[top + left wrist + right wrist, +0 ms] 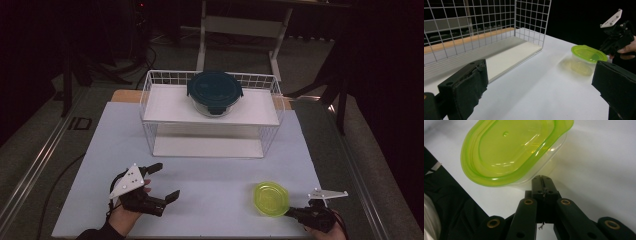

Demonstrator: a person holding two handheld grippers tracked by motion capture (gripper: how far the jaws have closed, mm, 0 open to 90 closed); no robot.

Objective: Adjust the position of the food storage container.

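Left tool (pixel 162 181), held in the person's left hand (pixel 131 210) near the front left of the worktop (pixel 210 170), with its two black jaws spread wide apart and nothing between them; it lies well in front of the white wire rack (pixel 210 112), the landmark for all positions given here. Right tool (pixel 292 212), at the front right of the worktop, with its jaws pressed together; in the right gripper view the closed jaw tips (pixel 541 185) sit against the near rim of the green-lidded container (pixel 271 198), though whether they pinch the rim or merely touch it cannot be told. This clear container, capped with a translucent yellow-green lid, stands on the worktop in front of the rack and towards its right end, apart from it. On the rack's upper shelf, near the centre, rests a round glass container with a dark teal lid (pixel 215 91). The rack's lower shelf (pixel 207 146) is a white board level with the worktop.
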